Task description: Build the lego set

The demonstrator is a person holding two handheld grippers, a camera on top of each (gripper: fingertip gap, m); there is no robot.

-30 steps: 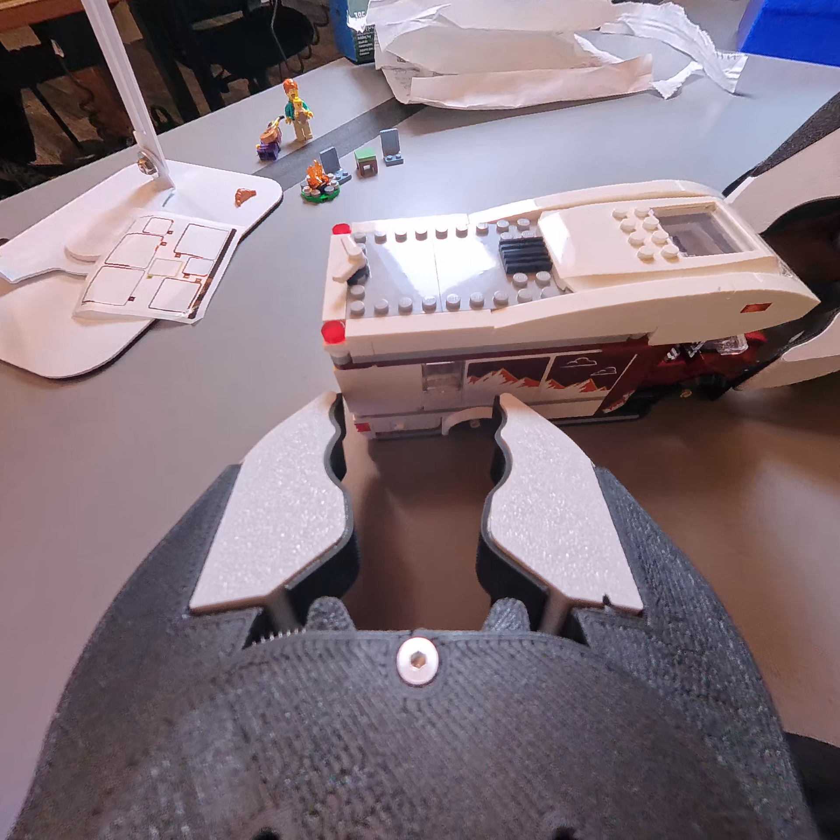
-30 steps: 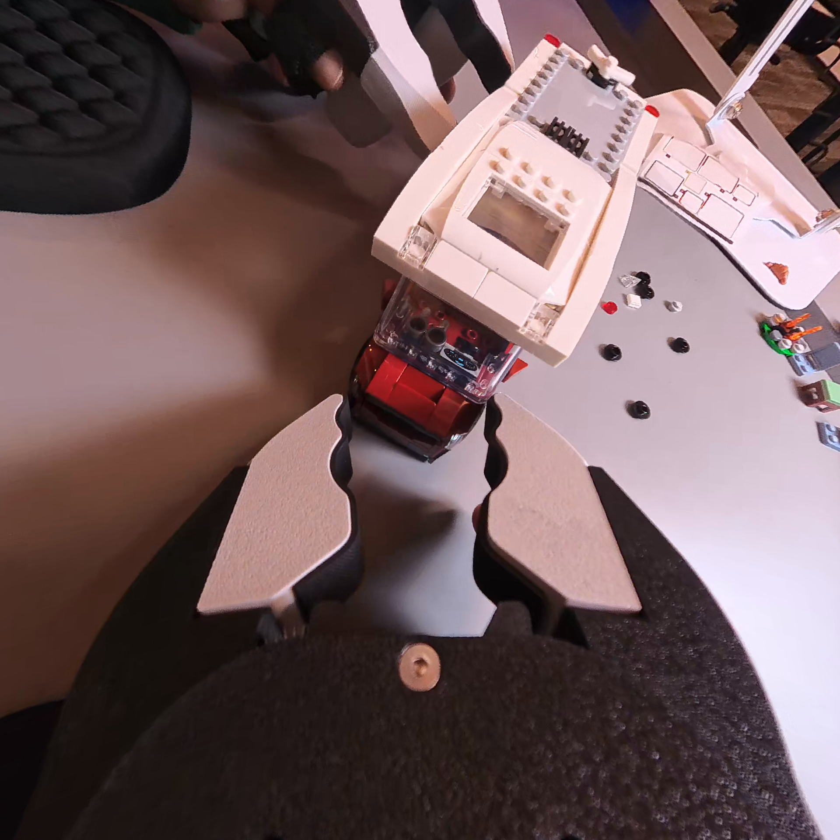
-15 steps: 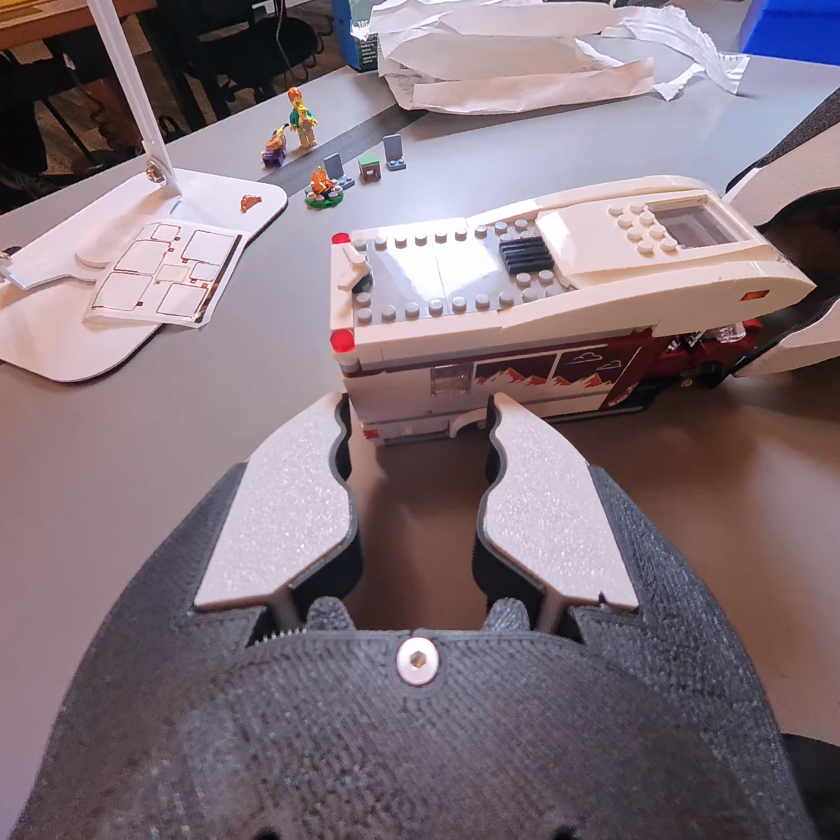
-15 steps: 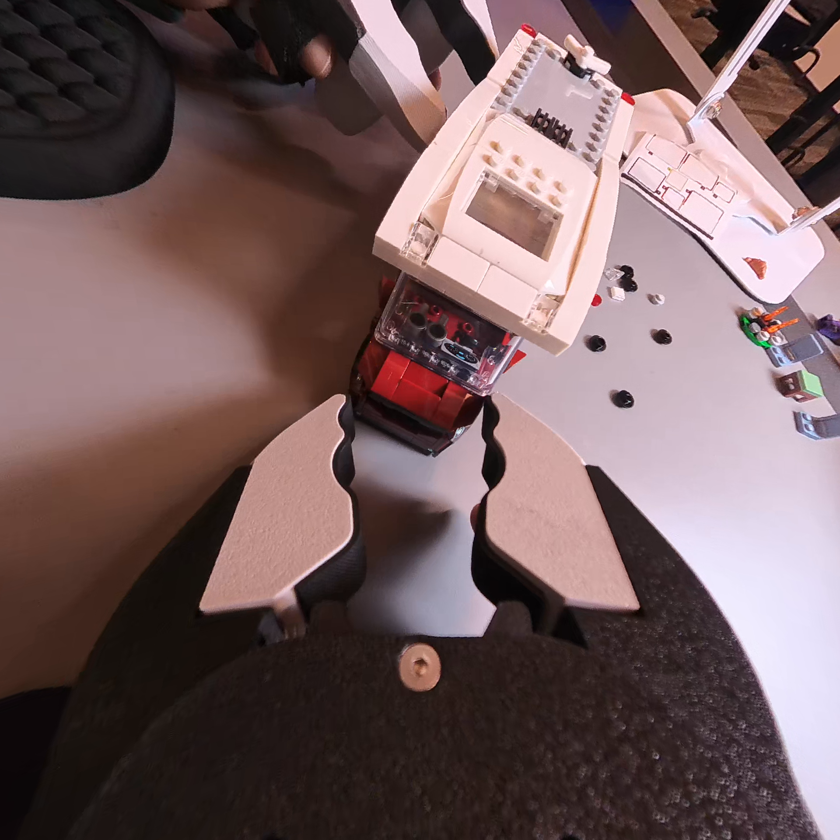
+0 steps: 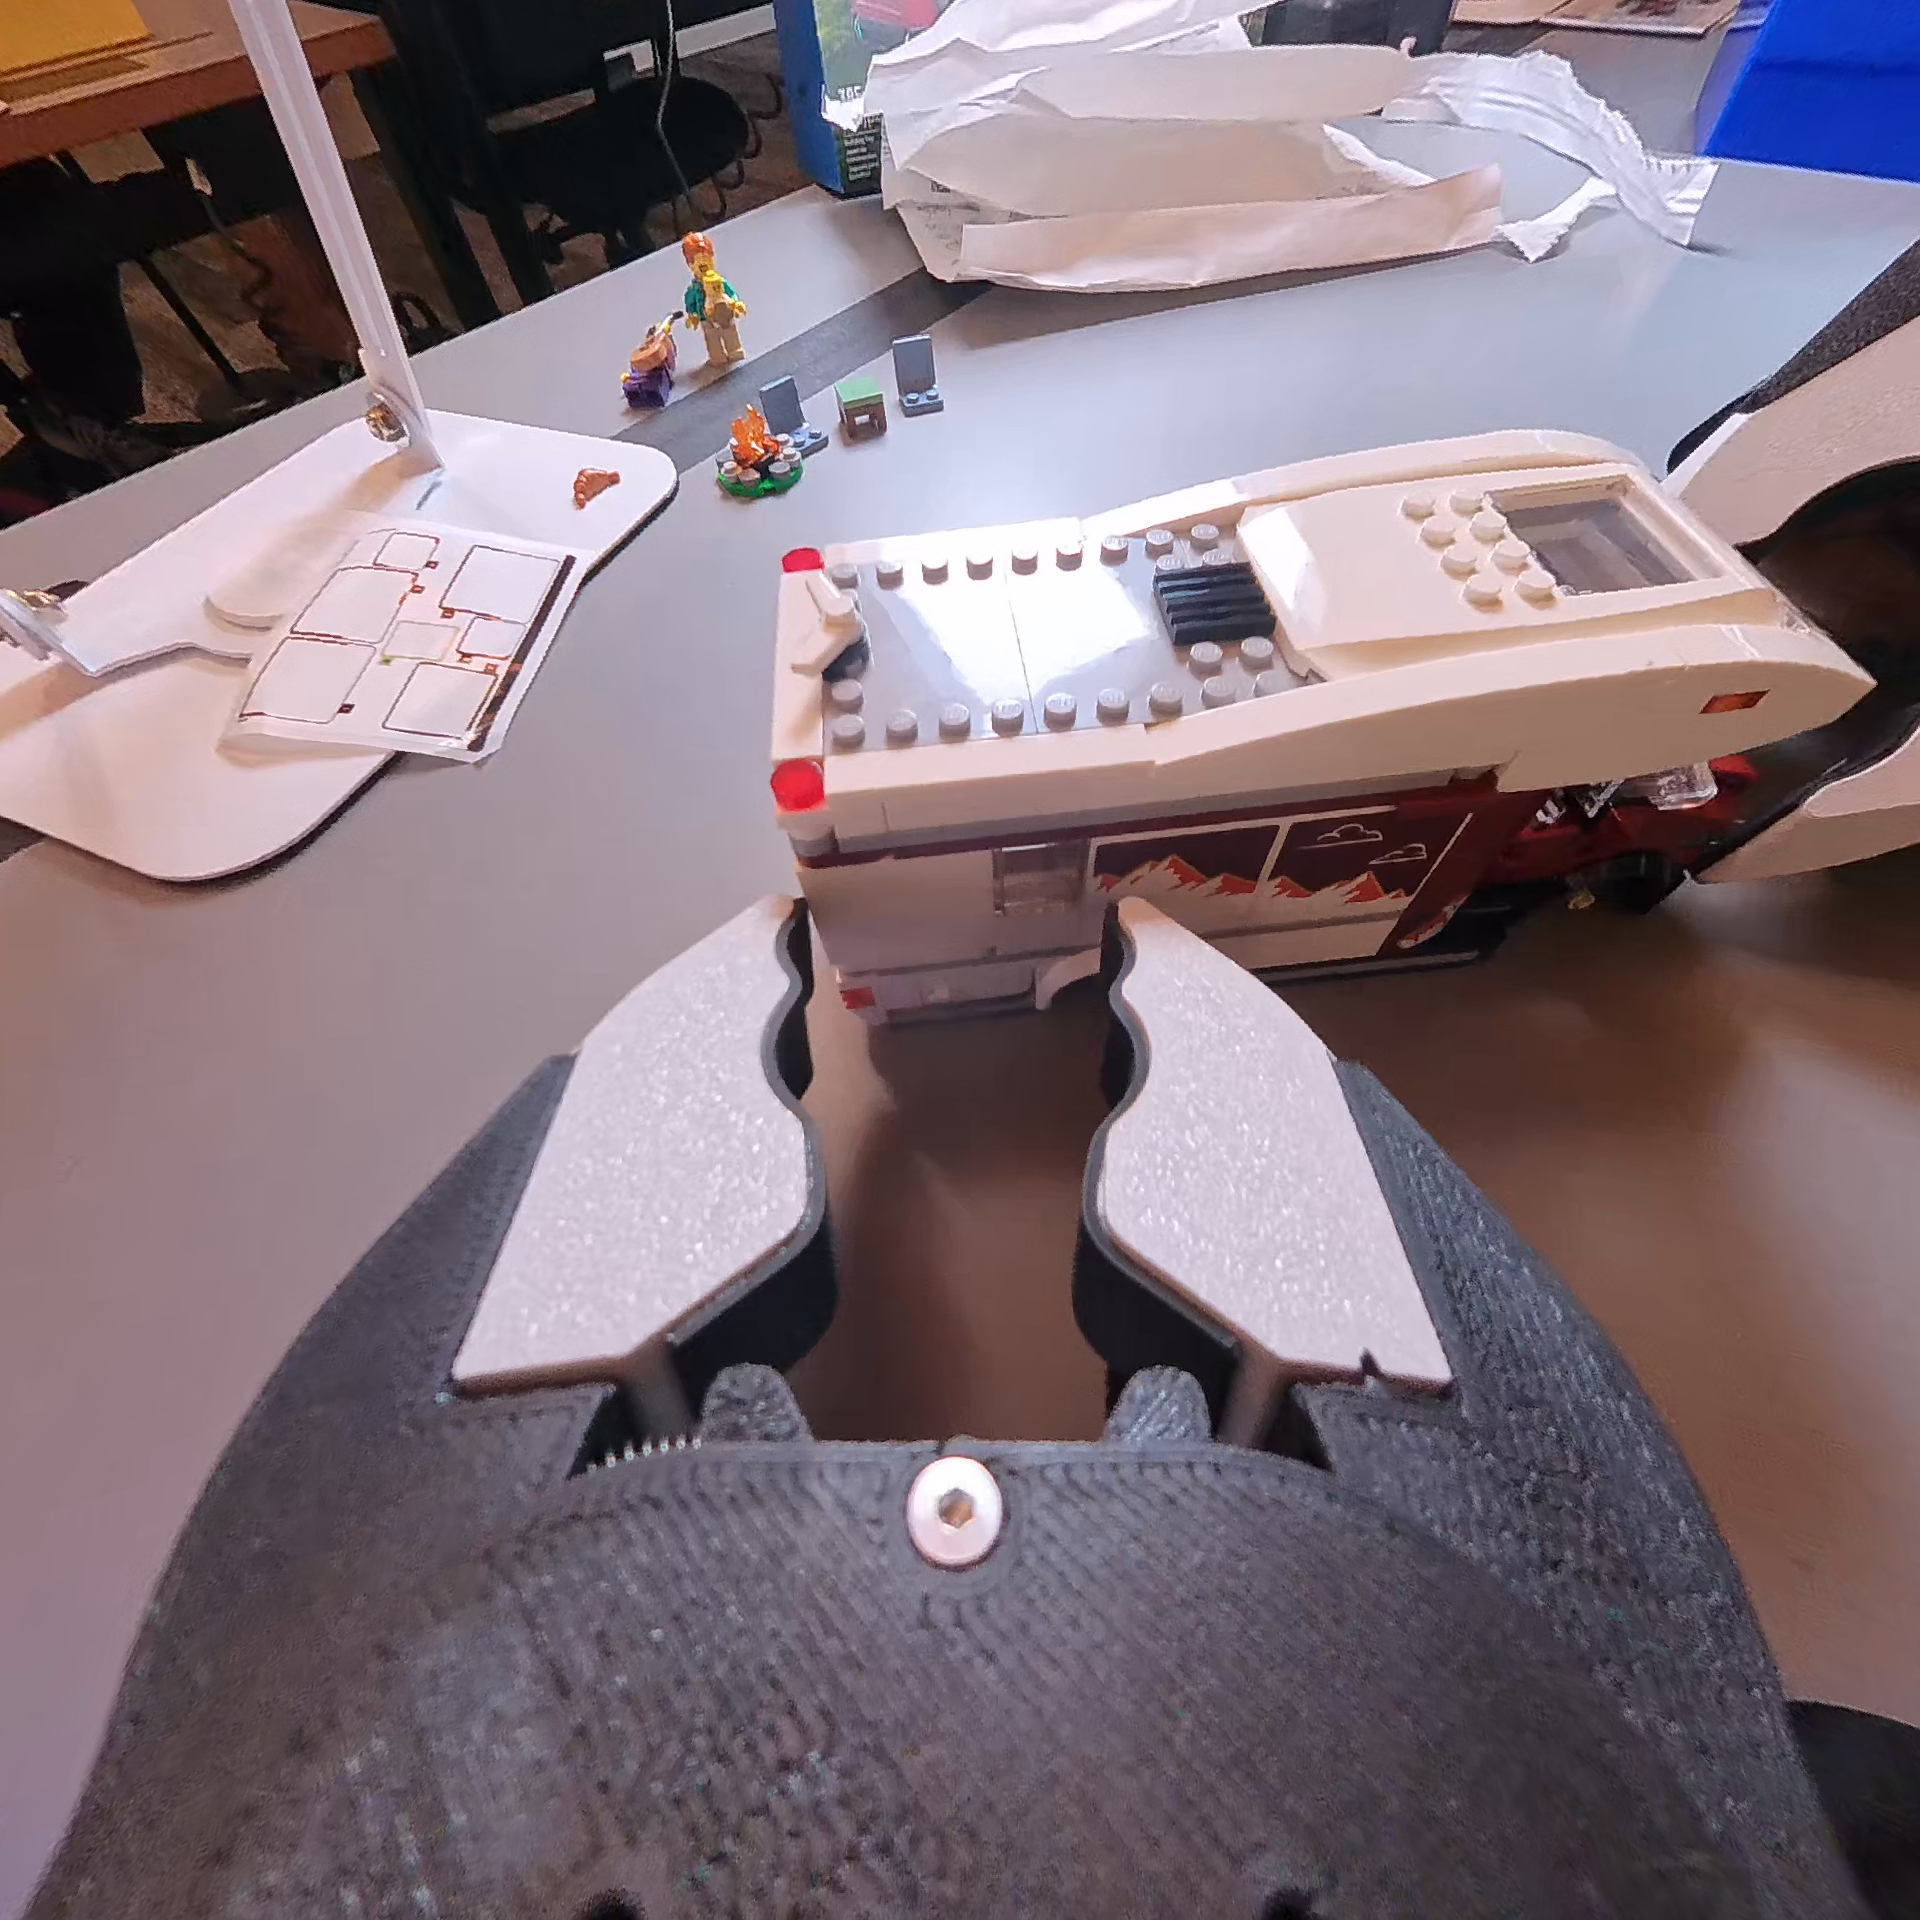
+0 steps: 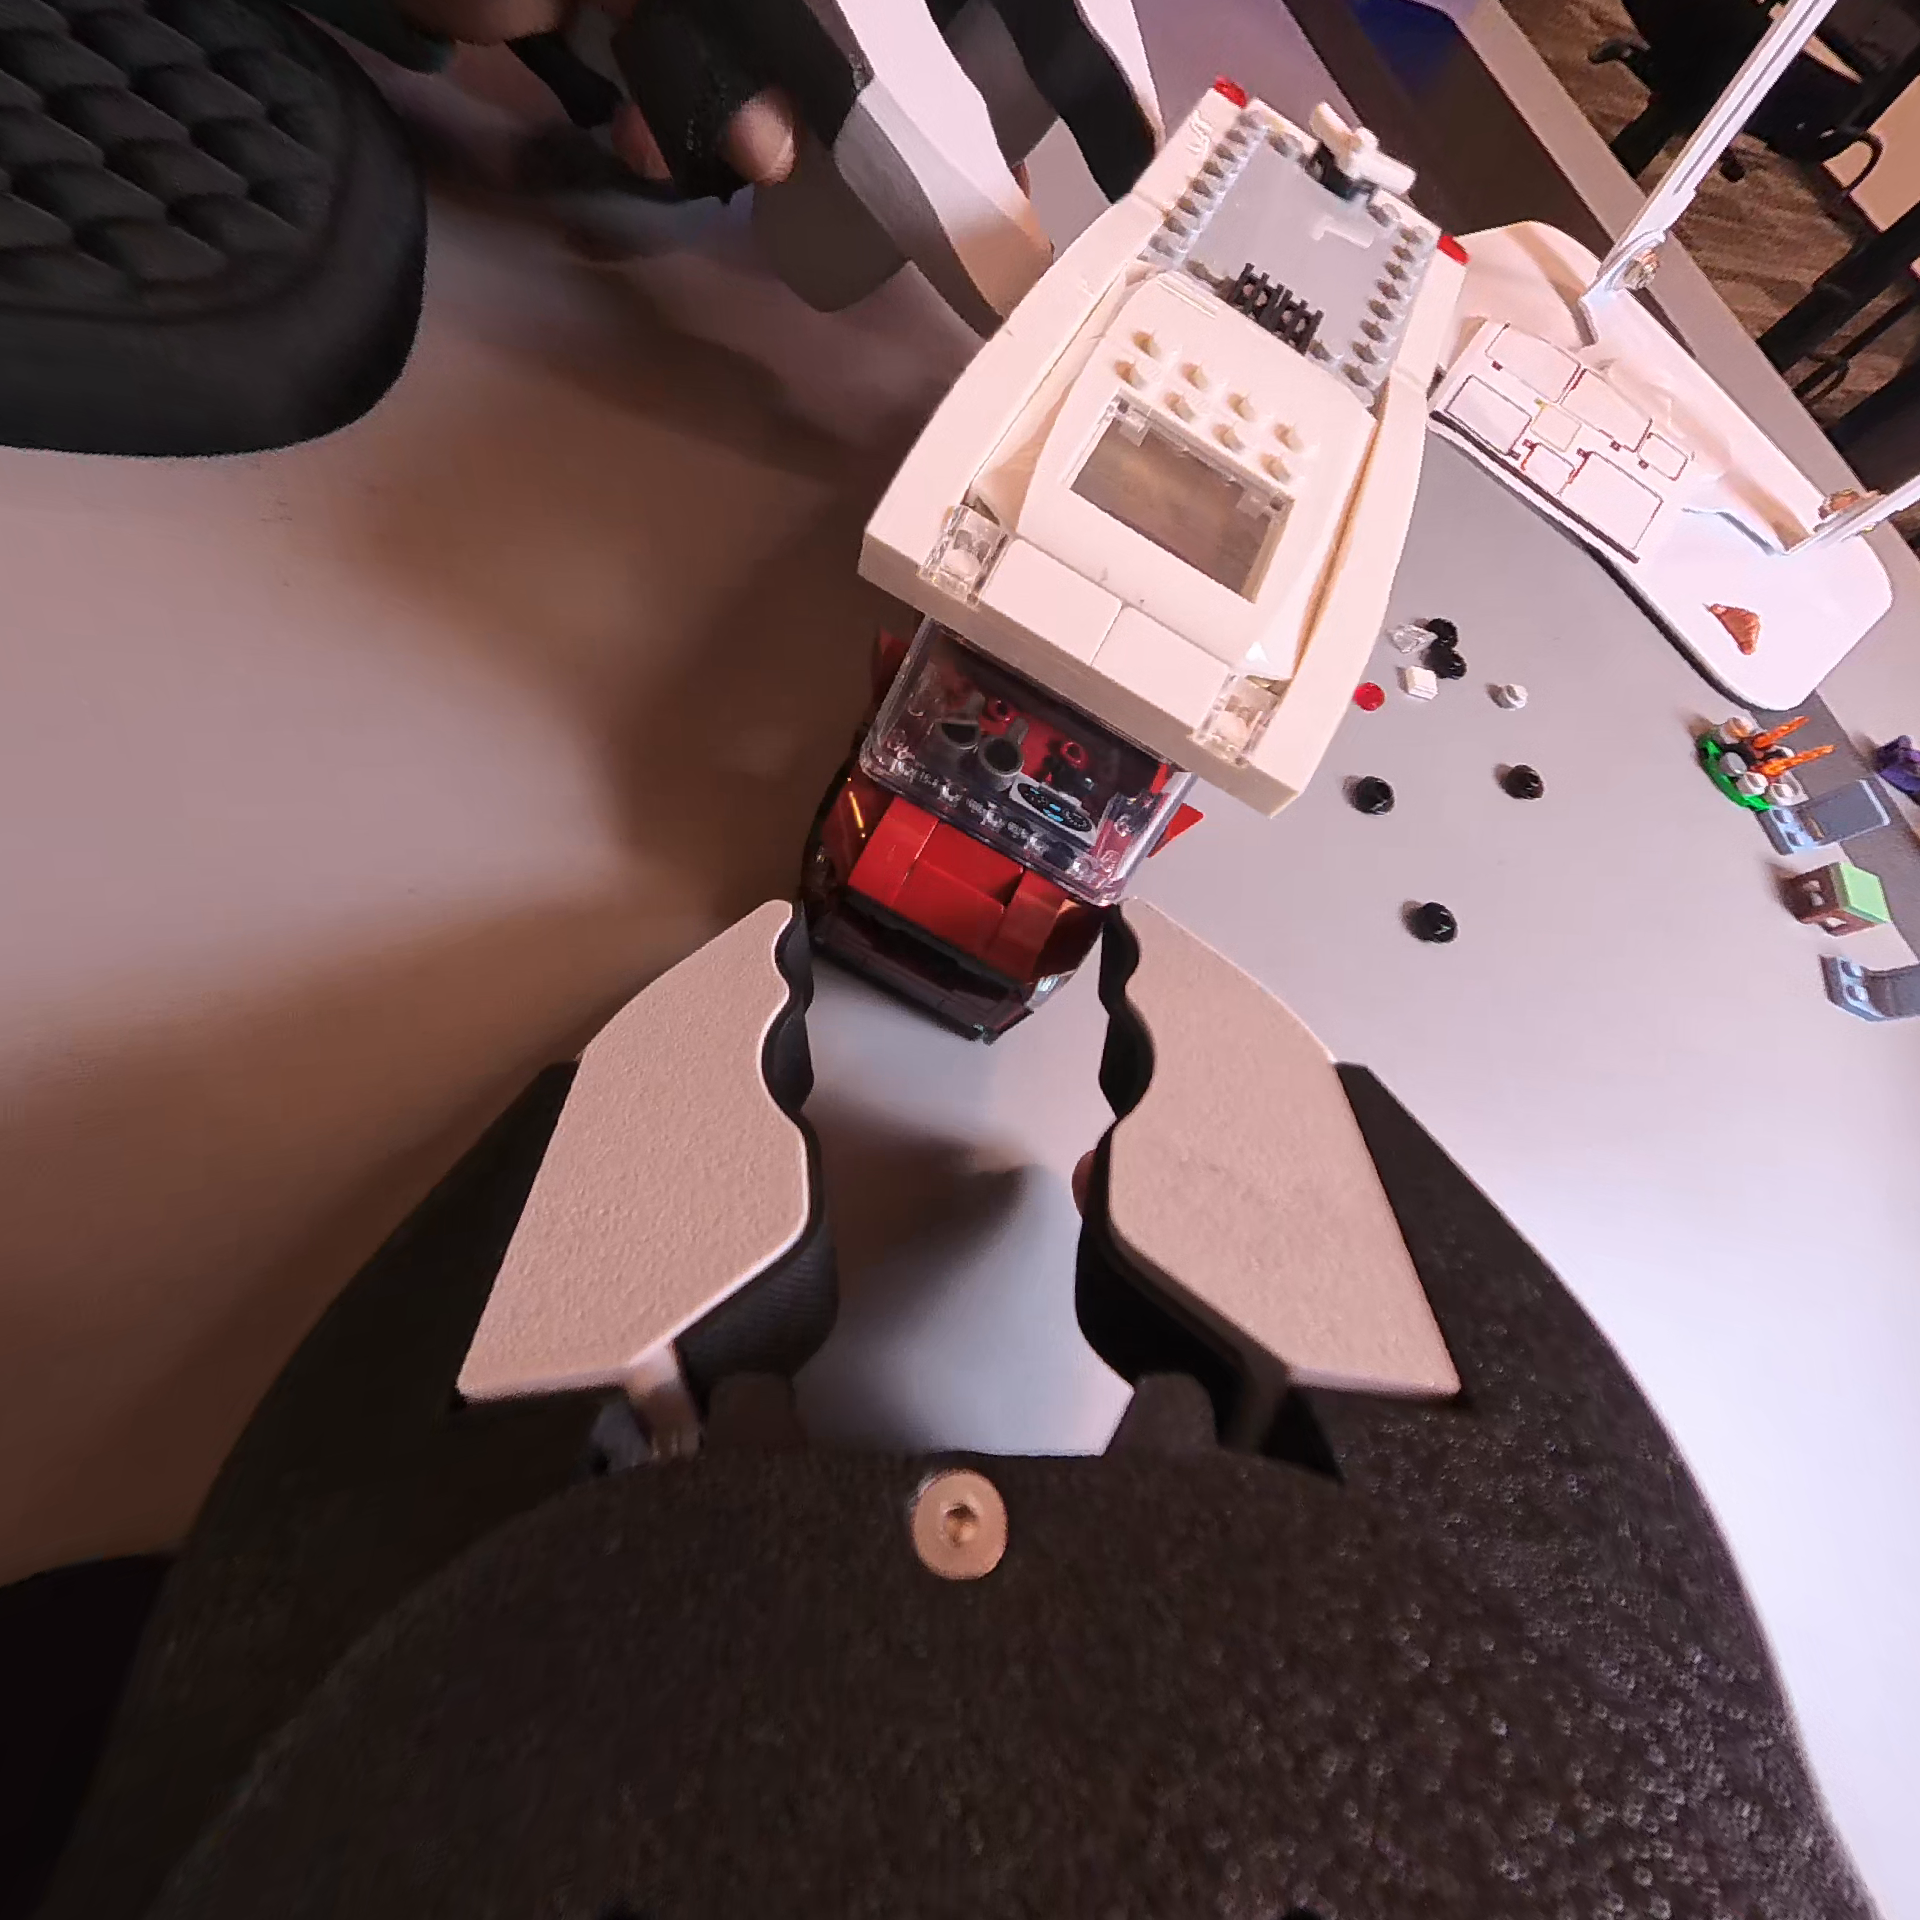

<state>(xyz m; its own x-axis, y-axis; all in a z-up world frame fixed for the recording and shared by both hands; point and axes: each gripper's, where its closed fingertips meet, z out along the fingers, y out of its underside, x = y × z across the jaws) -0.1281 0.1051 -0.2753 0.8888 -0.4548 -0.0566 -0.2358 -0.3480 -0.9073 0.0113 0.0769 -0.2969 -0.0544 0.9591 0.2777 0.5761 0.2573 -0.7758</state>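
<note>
Glossy plastic brick camper (image 5: pixel 1143 748), matt grey tabletop (image 5: pixel 312 1039), crumpled white paper (image 5: pixel 1195 156)

One brick-built camper van (image 5: pixel 1195 727) is seen on the table (image 5: pixel 312 1039). One minifigure (image 5: pixel 713 296) and one brick campfire (image 5: pixel 758 462) are counted toward the far edge. Four small black round pieces (image 6: pixel 1371 795) are counted beside the van.

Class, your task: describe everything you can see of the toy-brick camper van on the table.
The camper van is plastic brick: white studded roof with skylight, grey panels, dark red sides with mountain artwork, red bonnet, clear windscreen. It stands upright on the grey table. The left gripper brackets its rear corner; the right gripper brackets its nose.
</note>
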